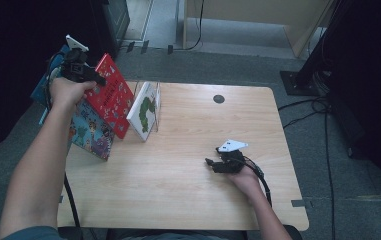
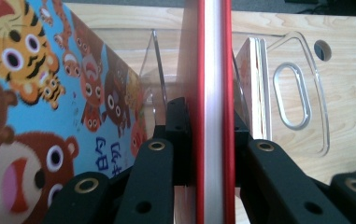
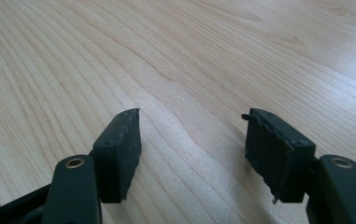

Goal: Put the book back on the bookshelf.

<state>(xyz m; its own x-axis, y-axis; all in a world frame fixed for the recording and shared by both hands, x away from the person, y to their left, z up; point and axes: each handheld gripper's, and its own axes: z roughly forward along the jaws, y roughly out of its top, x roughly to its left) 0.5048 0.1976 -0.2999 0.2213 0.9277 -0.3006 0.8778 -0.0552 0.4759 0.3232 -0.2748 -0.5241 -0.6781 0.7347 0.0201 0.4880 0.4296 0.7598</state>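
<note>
Upper left of the high view: my left gripper (image 1: 80,67) pinches the red picture book (image 1: 111,95) by its upper edge, jaws pressed flat on both covers so the book hangs tilted above the clear acrylic book stand (image 1: 154,107). In the left gripper view the red book (image 2: 213,93) runs straight up the middle of the frame, edge-on, white page block between red covers; I hold it this way, I judge, to line it up with a slot of the stand (image 2: 302,93), whose transparent dividers rise just behind. Left of it leans the blue animal book (image 2: 49,102), also at centre-left in the high view (image 1: 90,131); a white book with a green caterpillar (image 1: 145,111) already stands in the stand. Lower right of centre, my right gripper (image 1: 226,163) rests on the tabletop (image 1: 188,190), jaws spread and empty, kept clear of the work; bare wood shows between them (image 3: 192,140).
</note>
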